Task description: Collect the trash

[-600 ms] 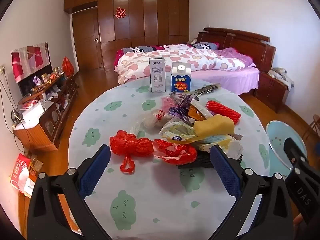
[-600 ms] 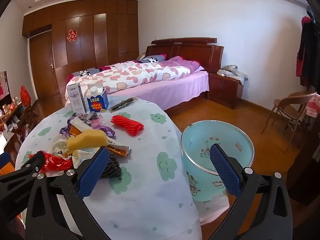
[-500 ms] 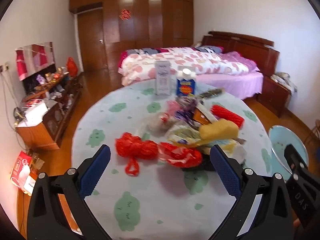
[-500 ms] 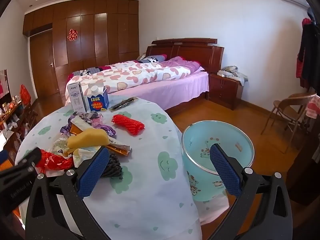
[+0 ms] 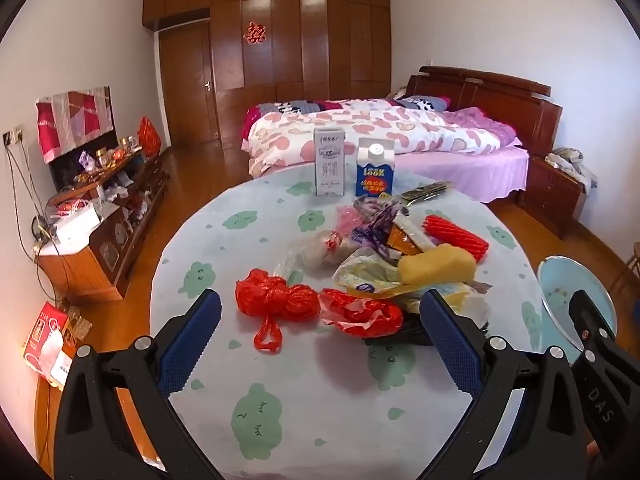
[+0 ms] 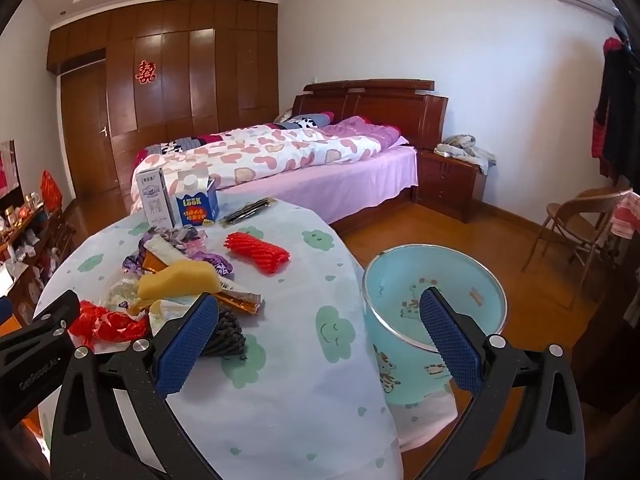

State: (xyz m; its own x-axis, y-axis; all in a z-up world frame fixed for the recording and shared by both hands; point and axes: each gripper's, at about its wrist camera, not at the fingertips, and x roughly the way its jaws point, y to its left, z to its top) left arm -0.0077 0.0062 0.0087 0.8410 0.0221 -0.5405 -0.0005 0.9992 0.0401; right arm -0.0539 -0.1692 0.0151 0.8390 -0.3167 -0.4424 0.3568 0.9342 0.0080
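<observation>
- Bedroom setting: a round tabletop (image 5: 304,420) under a pale cloth printed with green clouds stands in front of a bed with a heart-patterned quilt (image 5: 372,136) and a dark wooden wardrobe wall.
- Left gripper (image 5: 320,344) hovers above the near part of the tabletop, jaws spread wide and empty.
- Just ahead of its left jaw lies a knotted red plastic bag (image 5: 276,300); a second crumpled red plastic bag (image 5: 360,312) lies ahead, between the jaws.
- Beyond those, a pile of trash: a clear bag with something pale inside (image 5: 320,246), purple wrappers (image 5: 372,228), a yellow sponge-like lump (image 5: 438,262), a red ribbed foam net (image 5: 456,234).
- Far ahead, upright, a grey-white carton (image 5: 329,167) and a blue carton (image 5: 375,174) side by side.
- Right gripper (image 6: 320,344) is likewise spread and holds nothing; a black netted bundle (image 6: 224,332) lies just beside its left jaw.
- Ahead of its right jaw, off the tabletop edge, stands a light-blue round bin with cartoon prints (image 6: 436,312); it appears to have nothing in it.
- Judgement: collecting has not begun. A good first pick would be the knotted red bag: centre the left jaws over its bunched middle, come down close to the cloth without snagging it, and close on the knot, not the loose loop.
- The soft bags will likely crush and slip, so pinch deep.
</observation>
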